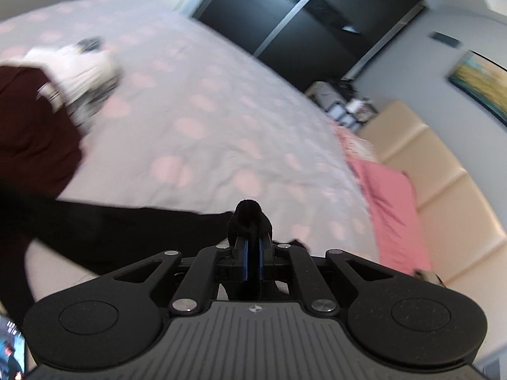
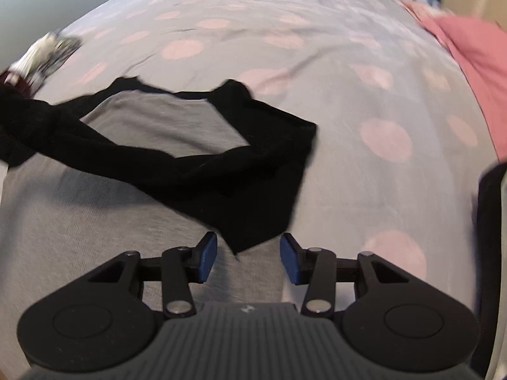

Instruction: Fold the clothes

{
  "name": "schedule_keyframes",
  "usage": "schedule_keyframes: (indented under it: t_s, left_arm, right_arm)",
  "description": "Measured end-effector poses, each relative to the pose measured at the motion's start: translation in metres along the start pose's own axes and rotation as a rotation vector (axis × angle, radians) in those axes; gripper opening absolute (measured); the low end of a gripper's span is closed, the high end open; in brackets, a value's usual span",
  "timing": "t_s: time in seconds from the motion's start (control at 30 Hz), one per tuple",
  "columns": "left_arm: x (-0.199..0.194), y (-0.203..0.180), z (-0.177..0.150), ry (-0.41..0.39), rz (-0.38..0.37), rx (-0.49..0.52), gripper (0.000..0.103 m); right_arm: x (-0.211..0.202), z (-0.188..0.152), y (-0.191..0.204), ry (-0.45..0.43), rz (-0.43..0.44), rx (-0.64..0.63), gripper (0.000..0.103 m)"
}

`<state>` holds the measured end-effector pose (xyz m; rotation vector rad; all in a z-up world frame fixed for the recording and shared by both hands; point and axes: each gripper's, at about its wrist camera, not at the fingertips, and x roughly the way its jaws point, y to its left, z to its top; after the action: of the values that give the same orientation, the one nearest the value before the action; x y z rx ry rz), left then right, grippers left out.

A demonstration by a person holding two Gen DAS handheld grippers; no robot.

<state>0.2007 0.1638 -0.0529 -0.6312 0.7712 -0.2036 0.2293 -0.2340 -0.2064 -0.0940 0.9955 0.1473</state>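
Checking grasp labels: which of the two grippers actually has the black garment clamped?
The left gripper: its jaws are shut on a bunch of the black garment. The right gripper has open jaws, with only a corner between them, unpinched.

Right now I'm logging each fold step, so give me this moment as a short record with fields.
surface: bed cover, pale with pink spots
garment: black garment, lying partly spread on the cover
left gripper: fingers shut on a bunch of the black garment
right gripper: fingers open, a corner of the black garment between them, not pinched
beside: pink bedding at the far edge
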Motion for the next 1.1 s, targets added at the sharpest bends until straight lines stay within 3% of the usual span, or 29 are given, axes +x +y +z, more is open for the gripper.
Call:
schedule_keyframes:
  t_s: [0.1,0.17,0.3,0.43,0.5,0.63,0.97,1.1]
  left_arm:
    - [0.007,0.029,0.0,0.022,0.04,-0.116,0.004]
    - [0.01,0.046,0.0,0.03,0.061,-0.185,0.004]
    - [0.005,0.068,0.0,-0.014,0.164,-0.243,0.005]
    - [0.0,0.073,-0.001,-0.019,0.239,-0.213,0.016]
    - [0.002,0.065,-0.004,0.017,0.238,-0.132,0.017]
    - [0.013,0.036,-0.02,0.073,0.244,0.108,0.039]
    - [0.044,-0.006,-0.087,0.232,0.294,0.68,0.039]
    - [0.07,-0.013,-0.115,0.256,0.38,0.879,0.039]
  right_arm:
    - [0.003,-0.002,0.013,-0.008,-0.018,-0.099,0.035]
    - [0.007,-0.004,0.013,0.014,-0.033,-0.124,0.013]
    - [0.006,-0.002,0.002,0.028,-0.058,-0.054,0.009]
    - [0.002,-0.002,-0.006,0.036,-0.066,-0.017,0.008]
    - [0.003,-0.004,-0.007,0.043,-0.059,-0.008,0.009]
    - [0.004,-0.005,-0.006,0.05,-0.058,-0.015,0.009]
    - [0.001,-0.01,-0.015,0.052,-0.02,0.037,0.009]
    - [0.002,-0.01,-0.014,0.056,-0.018,0.039,0.01]
